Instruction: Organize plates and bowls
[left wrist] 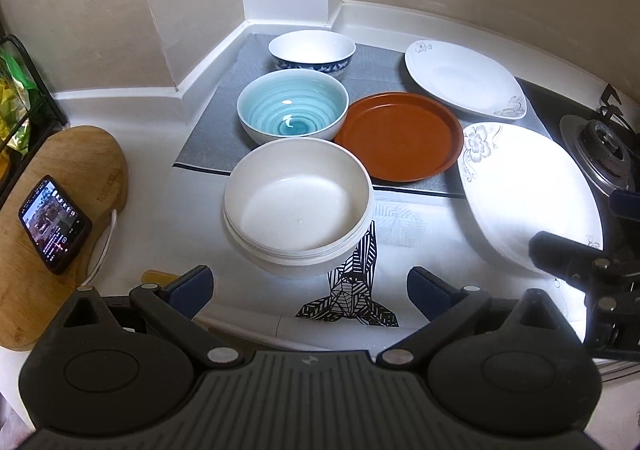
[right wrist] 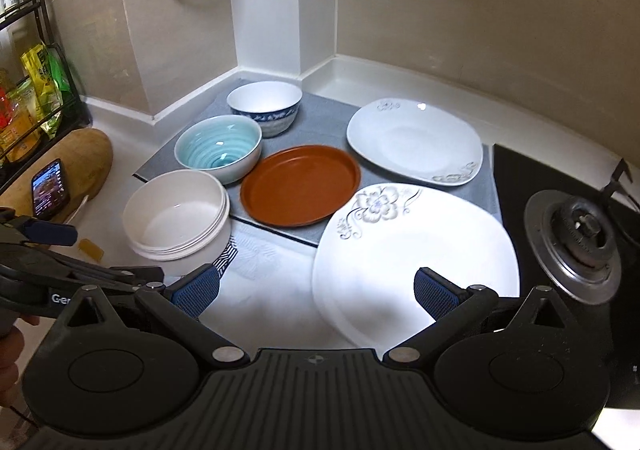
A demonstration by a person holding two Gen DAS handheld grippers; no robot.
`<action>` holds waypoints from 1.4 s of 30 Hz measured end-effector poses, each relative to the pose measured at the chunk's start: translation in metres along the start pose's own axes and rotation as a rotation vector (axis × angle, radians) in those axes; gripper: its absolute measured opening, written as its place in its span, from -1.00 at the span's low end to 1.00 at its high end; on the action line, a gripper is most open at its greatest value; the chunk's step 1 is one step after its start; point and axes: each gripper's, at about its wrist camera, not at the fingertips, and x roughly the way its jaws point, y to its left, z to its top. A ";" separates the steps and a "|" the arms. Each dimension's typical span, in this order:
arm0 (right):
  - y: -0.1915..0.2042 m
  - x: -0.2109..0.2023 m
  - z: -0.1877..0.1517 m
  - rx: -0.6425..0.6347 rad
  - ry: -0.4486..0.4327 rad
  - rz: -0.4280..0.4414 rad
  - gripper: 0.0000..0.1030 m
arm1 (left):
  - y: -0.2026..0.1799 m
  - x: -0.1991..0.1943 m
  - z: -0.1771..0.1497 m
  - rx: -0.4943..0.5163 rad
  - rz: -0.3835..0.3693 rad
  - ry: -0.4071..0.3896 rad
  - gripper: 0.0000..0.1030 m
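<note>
A white bowl [left wrist: 298, 206] [right wrist: 176, 216] stands nearest, with a teal bowl [left wrist: 292, 110] [right wrist: 218, 148] and a blue-patterned bowl [left wrist: 312, 50] [right wrist: 265, 106] behind it in a row. A brown plate [left wrist: 398, 136] [right wrist: 300, 184] lies beside them. A flowered white plate [left wrist: 524, 194] [right wrist: 412, 258] lies near right, and another white plate [left wrist: 464, 78] [right wrist: 414, 140] lies behind it. My left gripper [left wrist: 310, 288] is open and empty, just short of the white bowl. My right gripper [right wrist: 316, 292] is open and empty over the near edge of the flowered plate.
A grey mat [left wrist: 216, 130] lies under the far dishes on the white counter. A wooden board [left wrist: 84, 154] with a phone [left wrist: 54, 224] is at the left, by a rack of packets [right wrist: 36, 90]. A gas burner [right wrist: 576, 234] is at the right.
</note>
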 end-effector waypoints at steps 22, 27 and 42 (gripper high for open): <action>0.004 0.010 0.005 0.029 0.043 0.006 1.00 | 0.011 0.005 0.001 0.000 -0.022 0.005 1.00; 0.004 0.011 0.005 0.029 0.042 0.004 1.00 | 0.012 0.005 0.002 0.006 -0.025 0.001 1.00; 0.010 0.012 0.013 0.034 0.029 -0.001 1.00 | 0.018 0.006 0.011 0.027 -0.030 -0.019 1.00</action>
